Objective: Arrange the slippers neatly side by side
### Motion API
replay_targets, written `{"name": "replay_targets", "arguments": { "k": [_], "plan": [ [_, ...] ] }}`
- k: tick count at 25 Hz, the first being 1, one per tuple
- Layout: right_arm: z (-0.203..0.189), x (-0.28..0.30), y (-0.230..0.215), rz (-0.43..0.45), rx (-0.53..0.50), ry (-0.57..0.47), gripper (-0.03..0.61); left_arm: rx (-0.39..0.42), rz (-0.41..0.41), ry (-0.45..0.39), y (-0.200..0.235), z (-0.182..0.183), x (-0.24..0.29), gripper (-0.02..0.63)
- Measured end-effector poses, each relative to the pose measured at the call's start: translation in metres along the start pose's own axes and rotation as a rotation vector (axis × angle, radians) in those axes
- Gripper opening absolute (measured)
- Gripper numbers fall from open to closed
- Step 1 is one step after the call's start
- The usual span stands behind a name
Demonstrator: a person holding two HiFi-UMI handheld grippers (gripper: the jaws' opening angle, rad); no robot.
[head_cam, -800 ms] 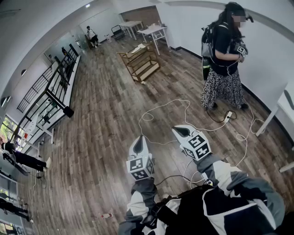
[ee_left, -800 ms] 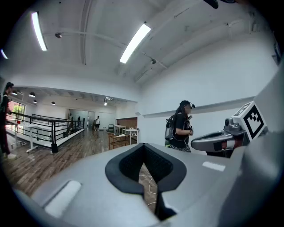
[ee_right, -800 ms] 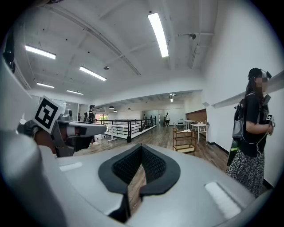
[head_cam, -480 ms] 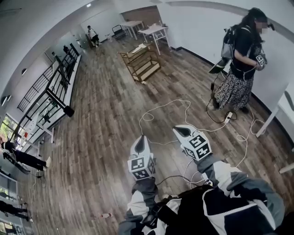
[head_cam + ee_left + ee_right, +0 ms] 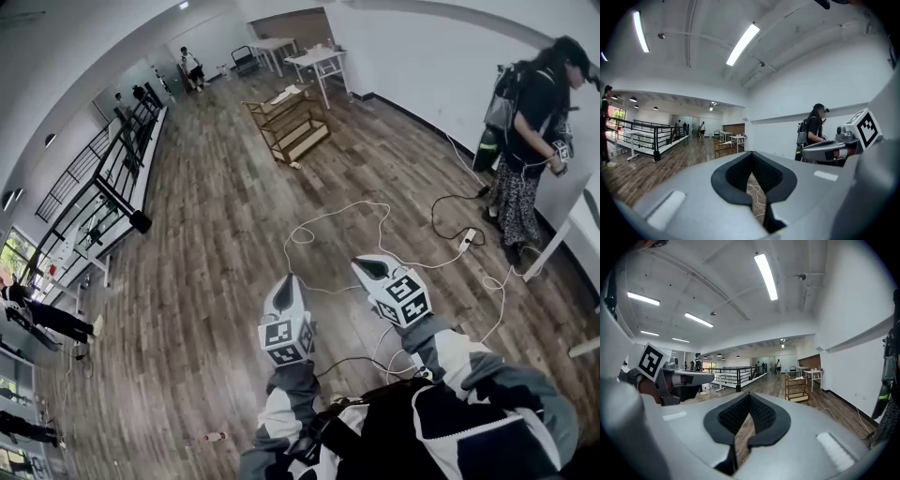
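Note:
No slippers show in any view. In the head view my left gripper [image 5: 285, 292] and right gripper [image 5: 371, 269] are held side by side in front of me, above the wooden floor. Both are shut with nothing between the jaws. The left gripper view looks level across the room over its closed jaws [image 5: 751, 154]; the right gripper [image 5: 834, 151] shows at its right. In the right gripper view the closed jaws [image 5: 750, 397] point toward the far room, and the left gripper [image 5: 670, 378] shows at the left.
A white cable [image 5: 347, 220] loops over the floor ahead toward a power strip [image 5: 466, 239]. A person [image 5: 530, 141] stands at the right wall. A low wooden rack [image 5: 289, 127] lies further off, white tables [image 5: 314, 61] behind it. A black railing [image 5: 112, 178] runs along the left.
The person at the right has walked further right along the wall. Both grippers have stayed nearly in place, shut.

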State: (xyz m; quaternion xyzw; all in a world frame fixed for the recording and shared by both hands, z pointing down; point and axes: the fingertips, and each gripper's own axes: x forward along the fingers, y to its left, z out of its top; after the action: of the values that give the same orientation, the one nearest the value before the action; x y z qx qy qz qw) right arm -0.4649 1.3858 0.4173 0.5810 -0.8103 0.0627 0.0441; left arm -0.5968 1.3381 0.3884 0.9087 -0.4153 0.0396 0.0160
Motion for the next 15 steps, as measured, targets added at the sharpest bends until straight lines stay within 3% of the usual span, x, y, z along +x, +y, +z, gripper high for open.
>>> {"name": "replay_targets", "arguments": {
  "k": [7, 15],
  "plan": [
    [-0.005, 0.022, -0.007, 0.007, -0.007, 0.01, 0.005, -0.009, -0.014, 0.024, 0.009, -0.01, 0.022, 0.015],
    [-0.01, 0.093, -0.059, -0.032, 0.0, 0.026, 0.005, -0.027, -0.065, 0.036, 0.045, -0.022, 0.114, 0.015]
  ]
}}
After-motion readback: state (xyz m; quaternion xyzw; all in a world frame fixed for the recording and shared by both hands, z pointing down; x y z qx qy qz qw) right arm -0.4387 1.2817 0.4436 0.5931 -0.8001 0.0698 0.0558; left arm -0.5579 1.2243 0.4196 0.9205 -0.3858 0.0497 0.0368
